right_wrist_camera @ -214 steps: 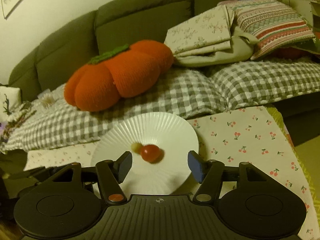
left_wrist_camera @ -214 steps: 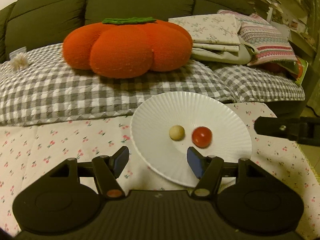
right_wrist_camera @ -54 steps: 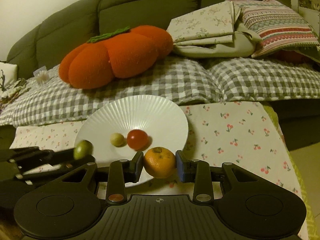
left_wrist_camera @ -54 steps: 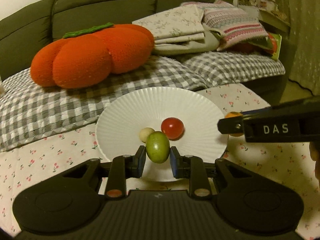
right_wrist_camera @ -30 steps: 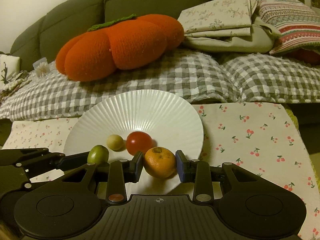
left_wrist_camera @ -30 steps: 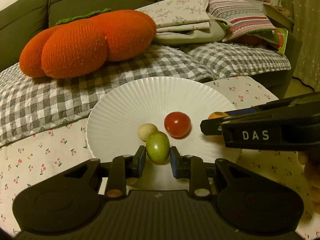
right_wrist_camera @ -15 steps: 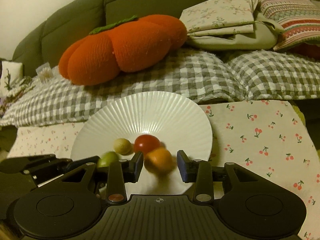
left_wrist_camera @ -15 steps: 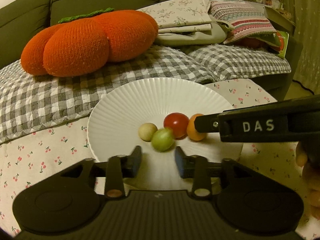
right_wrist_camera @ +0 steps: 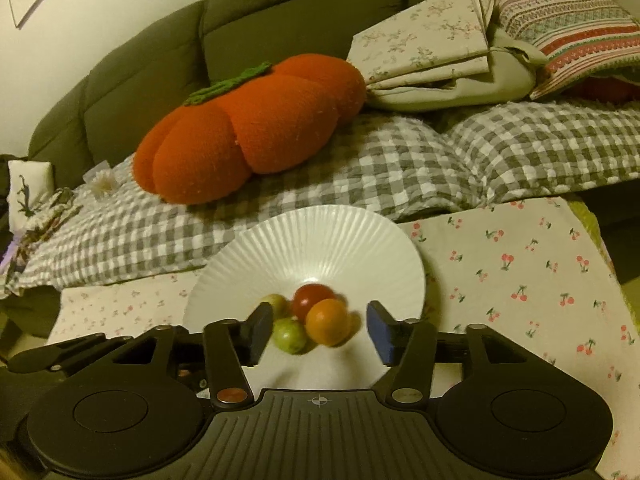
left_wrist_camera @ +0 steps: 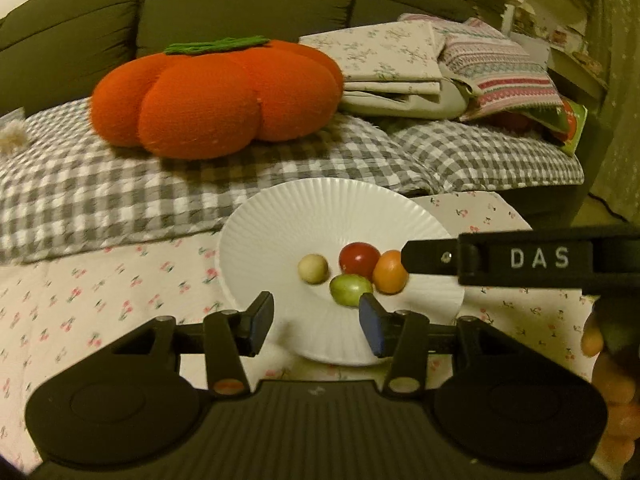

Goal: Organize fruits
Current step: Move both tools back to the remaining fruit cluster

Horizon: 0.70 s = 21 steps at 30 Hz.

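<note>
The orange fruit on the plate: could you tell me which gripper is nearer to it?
Right. The right gripper brackets the orange fruit; the left gripper sits nearer the green fruit.

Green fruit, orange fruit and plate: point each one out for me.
Green fruit [left_wrist_camera: 350,289]: left wrist view, middle of its top surface.
Orange fruit [right_wrist_camera: 328,322]: right wrist view, centre of its near face.
Plate [left_wrist_camera: 280,220]: left wrist view, bare ribbed wall at the far left.
</note>
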Each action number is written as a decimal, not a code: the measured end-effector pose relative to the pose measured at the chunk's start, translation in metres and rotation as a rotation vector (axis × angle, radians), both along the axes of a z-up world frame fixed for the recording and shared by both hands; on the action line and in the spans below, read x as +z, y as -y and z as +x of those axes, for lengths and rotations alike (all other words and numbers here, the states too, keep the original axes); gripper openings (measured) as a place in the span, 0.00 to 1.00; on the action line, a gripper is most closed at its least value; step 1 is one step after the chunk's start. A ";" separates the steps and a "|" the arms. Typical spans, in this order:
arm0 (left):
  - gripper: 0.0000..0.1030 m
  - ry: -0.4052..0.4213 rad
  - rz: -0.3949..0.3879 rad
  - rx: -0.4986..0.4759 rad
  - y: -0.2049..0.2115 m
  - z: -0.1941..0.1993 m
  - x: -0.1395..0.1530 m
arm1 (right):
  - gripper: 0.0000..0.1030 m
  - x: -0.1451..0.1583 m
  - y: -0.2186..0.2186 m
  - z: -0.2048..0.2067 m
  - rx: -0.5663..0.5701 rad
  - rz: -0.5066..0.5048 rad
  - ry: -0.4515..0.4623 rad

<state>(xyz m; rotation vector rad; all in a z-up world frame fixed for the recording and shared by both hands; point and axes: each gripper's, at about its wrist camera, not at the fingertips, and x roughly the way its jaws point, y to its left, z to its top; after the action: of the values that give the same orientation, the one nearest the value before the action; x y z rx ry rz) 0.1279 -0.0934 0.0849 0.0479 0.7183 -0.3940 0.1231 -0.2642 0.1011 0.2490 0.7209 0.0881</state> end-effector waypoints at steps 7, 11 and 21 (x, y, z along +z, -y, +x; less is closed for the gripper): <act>0.46 -0.043 0.044 0.060 -0.029 -0.032 0.002 | 0.81 0.012 -0.027 -0.028 0.054 -0.056 -0.009; 0.46 -0.092 0.012 0.089 -0.049 -0.053 0.002 | 0.82 0.018 -0.037 -0.051 0.084 -0.051 -0.011; 0.46 -0.135 0.010 0.108 -0.065 -0.103 -0.007 | 0.86 0.030 -0.048 -0.080 0.130 -0.086 -0.017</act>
<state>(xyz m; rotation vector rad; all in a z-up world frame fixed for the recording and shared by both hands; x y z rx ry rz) 0.0248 -0.0282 0.0775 -0.0088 0.8519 -0.2918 0.0435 -0.2164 0.1307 0.1205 0.7557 0.1781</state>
